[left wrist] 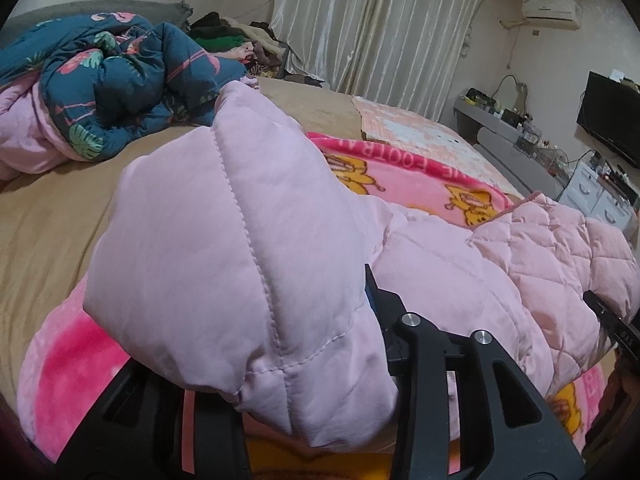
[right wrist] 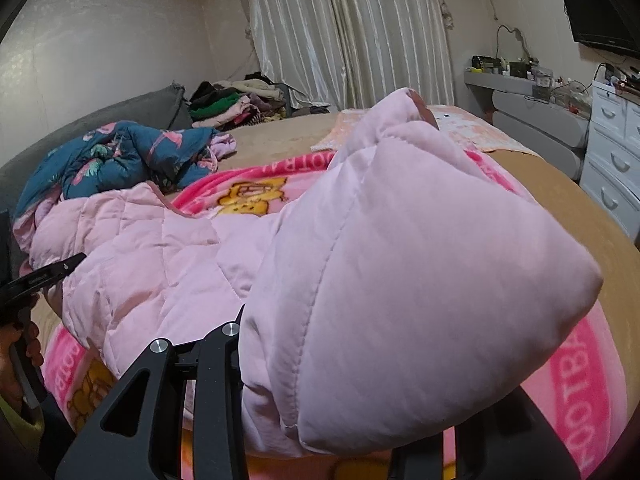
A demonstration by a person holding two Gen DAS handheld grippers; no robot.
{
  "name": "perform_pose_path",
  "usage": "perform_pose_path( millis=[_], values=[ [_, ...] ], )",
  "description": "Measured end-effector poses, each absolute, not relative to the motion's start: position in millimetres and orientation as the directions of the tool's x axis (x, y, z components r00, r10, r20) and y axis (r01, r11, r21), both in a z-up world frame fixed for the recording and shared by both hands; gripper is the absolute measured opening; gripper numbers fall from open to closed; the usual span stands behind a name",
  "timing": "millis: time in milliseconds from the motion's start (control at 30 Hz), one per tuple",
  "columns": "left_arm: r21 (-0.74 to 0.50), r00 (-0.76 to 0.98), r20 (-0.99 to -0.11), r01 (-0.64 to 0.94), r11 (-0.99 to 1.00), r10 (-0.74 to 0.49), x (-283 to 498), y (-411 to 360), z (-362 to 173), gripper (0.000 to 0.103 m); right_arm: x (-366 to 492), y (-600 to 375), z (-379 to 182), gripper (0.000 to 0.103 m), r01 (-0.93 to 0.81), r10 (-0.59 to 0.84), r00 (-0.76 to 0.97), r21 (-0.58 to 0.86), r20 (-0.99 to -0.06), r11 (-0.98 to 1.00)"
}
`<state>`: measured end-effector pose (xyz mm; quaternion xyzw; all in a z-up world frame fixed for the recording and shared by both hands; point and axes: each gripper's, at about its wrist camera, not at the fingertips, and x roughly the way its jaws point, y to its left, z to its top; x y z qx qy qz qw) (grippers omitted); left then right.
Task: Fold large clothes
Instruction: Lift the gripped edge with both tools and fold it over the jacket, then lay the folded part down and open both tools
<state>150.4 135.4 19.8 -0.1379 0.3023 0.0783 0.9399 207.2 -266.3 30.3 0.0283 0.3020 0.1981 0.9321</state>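
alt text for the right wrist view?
A pink quilted jacket, gripped in the right gripper, bulges up close and fills the frame. It hangs above a pink cartoon blanket on a tan bed, with a crumpled blue floral quilt behind.

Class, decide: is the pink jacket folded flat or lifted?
Lifted: both corners of the pink jacket bulge above the blanket, pinched in each gripper.

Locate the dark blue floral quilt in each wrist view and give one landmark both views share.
Left wrist: blue floral quilt bunched at upper left on the bed.
Right wrist: same quilt at middle left, behind the pink jacket.
Shared landmark: pale curtains on the far wall.
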Motion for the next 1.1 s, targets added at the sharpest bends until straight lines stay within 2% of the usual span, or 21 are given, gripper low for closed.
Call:
perform_pose_path(
  millis=[400,633,700,800,867,933,1000,1100],
  values=[
    [-0.214,0.778,-0.625,-0.250,0.944,0.064,125,137,-11,0.037,193,-280,-2,0.039,-0.277,0.354,0.692,0.221,-0.629,0.935],
    [-0.236,0.763,-0.644,-0.270,0.934,0.057,125,143,-24,0.046,205,-290,-24,0.053,-0.195,0.365,0.645,0.317,-0.671,0.928],
    [-0.242,0.752,-0.657,-0.271,0.931,0.048,125,144,-27,0.051,208,-295,-31,0.059,-0.169,0.372,0.631,0.347,-0.680,0.922],
    [-0.256,0.745,-0.666,-0.278,0.926,0.039,123,148,-30,0.059,215,-309,-44,0.076,-0.107,0.411,0.587,0.435,-0.698,0.894],
    [-0.259,0.739,-0.672,-0.284,0.923,0.039,121,149,-32,0.064,217,-316,-49,0.091,-0.071,0.407,0.573,0.452,-0.711,0.889],
    [-0.262,0.731,-0.681,-0.294,0.919,0.040,118,151,-33,0.070,214,-321,-51,0.095,-0.055,0.397,0.569,0.448,-0.720,0.892],
    [-0.261,0.722,-0.691,-0.303,0.917,0.042,115,151,-33,0.083,209,-327,-51,0.097,-0.056,0.397,0.564,0.445,-0.724,0.894],
    [-0.251,0.711,-0.701,-0.310,0.917,0.049,108,150,-33,0.093,203,-332,-47,0.098,-0.060,0.397,0.556,0.442,-0.730,0.895]
  ],
)
